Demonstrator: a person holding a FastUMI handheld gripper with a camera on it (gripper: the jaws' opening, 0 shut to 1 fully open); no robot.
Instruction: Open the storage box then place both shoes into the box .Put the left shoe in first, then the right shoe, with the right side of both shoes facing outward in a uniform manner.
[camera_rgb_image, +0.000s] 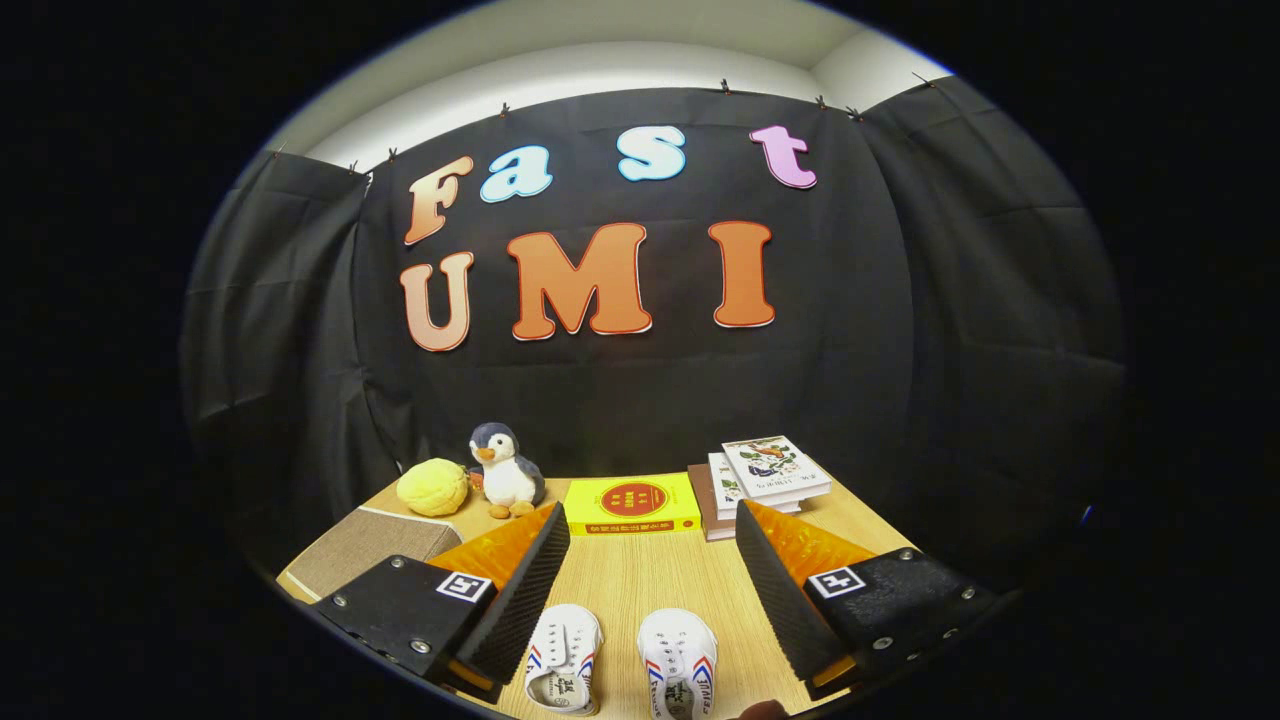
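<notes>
Two small white shoes with red and blue stripes lie side by side on the wooden table, toes pointing away from me: the left shoe and the right shoe. Both sit low between my fingers. My gripper is open wide and holds nothing, its left finger and right finger standing apart above the shoes. A brown fabric storage box with a pale edge rests shut at the table's left, just beyond the left finger.
At the back of the table stand a yellow round plush, a penguin toy, a yellow book and a stack of books. Black cloth walls close the booth behind and on both sides.
</notes>
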